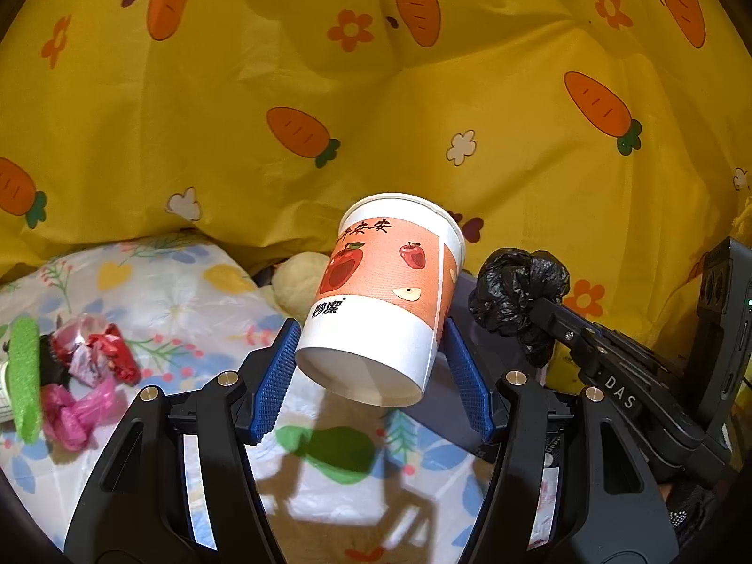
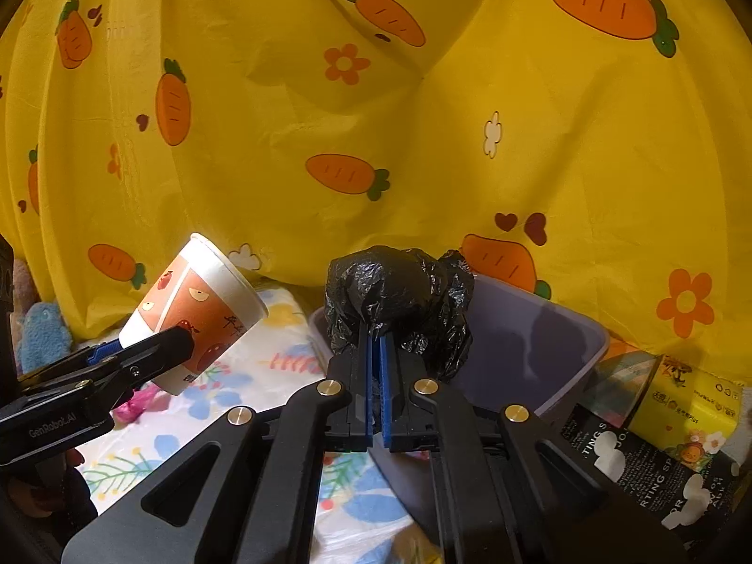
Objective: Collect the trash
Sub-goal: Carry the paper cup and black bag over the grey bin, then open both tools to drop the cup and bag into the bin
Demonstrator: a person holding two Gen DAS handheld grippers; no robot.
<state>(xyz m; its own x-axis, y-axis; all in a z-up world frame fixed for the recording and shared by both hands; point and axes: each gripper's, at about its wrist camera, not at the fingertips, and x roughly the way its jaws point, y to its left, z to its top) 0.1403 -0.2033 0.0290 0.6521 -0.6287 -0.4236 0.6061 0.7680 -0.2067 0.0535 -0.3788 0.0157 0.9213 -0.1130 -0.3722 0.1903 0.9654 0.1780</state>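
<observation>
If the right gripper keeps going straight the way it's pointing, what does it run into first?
Probably the purple plastic bin just beyond the black bag held by the right gripper; depth is unclear.

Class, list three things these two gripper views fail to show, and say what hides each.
- Inside of the paper cup: both views; its mouth points away.
- Floor of the purple bin: right wrist; the black bag and right gripper cover it.
- Green item: left wrist; cut off by the picture's edge.
</observation>
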